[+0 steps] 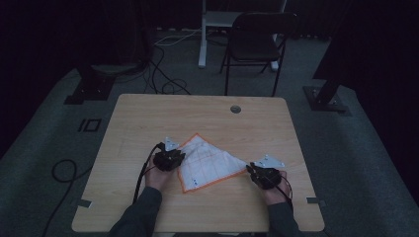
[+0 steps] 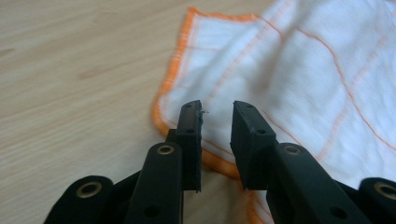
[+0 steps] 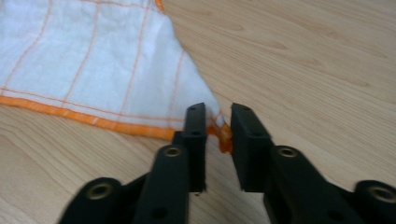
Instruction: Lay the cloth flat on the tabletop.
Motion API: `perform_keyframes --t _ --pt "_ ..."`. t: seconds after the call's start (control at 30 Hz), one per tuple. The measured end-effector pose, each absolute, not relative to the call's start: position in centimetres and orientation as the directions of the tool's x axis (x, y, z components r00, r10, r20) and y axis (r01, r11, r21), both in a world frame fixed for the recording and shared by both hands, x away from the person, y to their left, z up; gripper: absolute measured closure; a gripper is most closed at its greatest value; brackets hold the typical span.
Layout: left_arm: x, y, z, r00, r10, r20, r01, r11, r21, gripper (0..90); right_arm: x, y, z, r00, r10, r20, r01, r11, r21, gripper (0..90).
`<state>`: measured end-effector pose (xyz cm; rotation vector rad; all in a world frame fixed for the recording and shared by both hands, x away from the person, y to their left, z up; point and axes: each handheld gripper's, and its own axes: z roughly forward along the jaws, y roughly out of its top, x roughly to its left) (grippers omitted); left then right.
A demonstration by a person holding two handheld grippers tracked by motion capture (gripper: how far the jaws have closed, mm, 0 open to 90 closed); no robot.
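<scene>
The left gripper (image 1: pixel 174 159) is held slightly apart over the orange hem of the cloth (image 1: pixel 207 162), gripping nothing. The cloth is laid flat mid-table (image 1: pixel 148 113). At the right gripper (image 1: pixel 257 172), the corner sits between parted jaws, contact undetermined; the weave is resolved in the gripper views.

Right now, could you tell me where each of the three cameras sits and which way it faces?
High view: above the person's side, looking forward and down on the table; forearms, left gripper and right gripper show.
Left gripper view: rides the left gripper, looking along its parted jaws at the cloth.
Right gripper view: rides the right gripper, looking along its jaws at a cloth corner between them.
Shared: all three show the orange-edged cloth on the wooden table.
</scene>
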<state>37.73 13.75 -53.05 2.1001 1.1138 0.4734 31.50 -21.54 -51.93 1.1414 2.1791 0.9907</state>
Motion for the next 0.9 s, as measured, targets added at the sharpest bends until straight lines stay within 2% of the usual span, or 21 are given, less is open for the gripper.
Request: perform_keyframes --t 0.33,0.53,0.7,0.9 --pt "37.9 13.4 -53.7 0.571 0.821 -0.009 0.581 -0.396 0.711 78.4 31.3 -19.0 -52.3 -0.596 0.798 -0.084 0.456 0.423 0.783 67.2" --pt "38.0 13.4 -53.8 0.571 0.821 -0.009 0.581 -0.396 0.711 80.1 31.2 -17.4 -52.4 -0.635 0.767 -0.093 0.424 0.447 0.788 66.1" --pt "38.0 13.4 -53.8 0.568 0.823 -0.012 0.583 -0.393 0.711 80.5 30.8 -17.0 -51.6 -0.615 0.781 -0.113 0.382 0.419 0.824 65.1" --pt "38.0 13.4 -53.8 0.568 0.823 -0.009 0.583 -0.395 0.710 81.4 31.0 -15.9 -52.7 -0.652 0.752 -0.095 0.407 0.453 0.793 66.6"
